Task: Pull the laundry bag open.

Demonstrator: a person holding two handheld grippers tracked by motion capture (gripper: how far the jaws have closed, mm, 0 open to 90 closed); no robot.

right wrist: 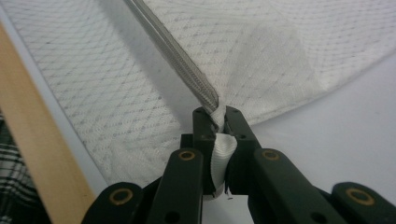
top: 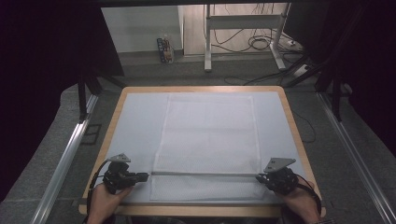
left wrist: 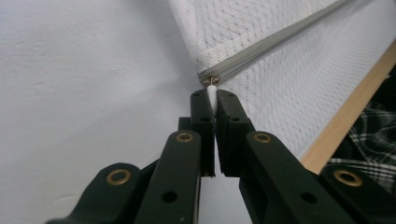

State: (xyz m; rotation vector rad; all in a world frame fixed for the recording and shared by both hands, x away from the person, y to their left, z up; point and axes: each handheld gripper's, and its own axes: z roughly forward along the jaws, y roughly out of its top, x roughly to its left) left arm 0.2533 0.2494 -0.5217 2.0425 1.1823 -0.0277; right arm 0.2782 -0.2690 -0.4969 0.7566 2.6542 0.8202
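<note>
Mesh bag (top: 208,140), white and rectangular, flat on the pale mat (top: 135,126) covering the wooden surface (top: 292,121), roughly centred. Grey zipper (top: 203,174) straight across the bag close to its near edge, from one side to the other.

Left gripper (top: 145,176) at the bag's left side, level with the zipper, held in the person's left hand (top: 102,198). In the left gripper view, jaws nearly closed and clamped on the small white zipper pull (left wrist: 212,95) at the zipper's end, right at the bag's corner edge; metal slider just beyond the jaw tips.

Right gripper (top: 259,177) at the bag's right side, at the opposite end of the zipper, in the right hand (top: 301,203). In the right gripper view, jaws pinched on a bunched fold of white mesh fabric (right wrist: 220,156) at the zipper's end, fabric pulled up between them and puckered around the tips.

Checked cloth past the wooden edge in both gripper views. Beyond the surface, grey floor, a desk frame (top: 243,28) and loose cables (top: 257,44).
</note>
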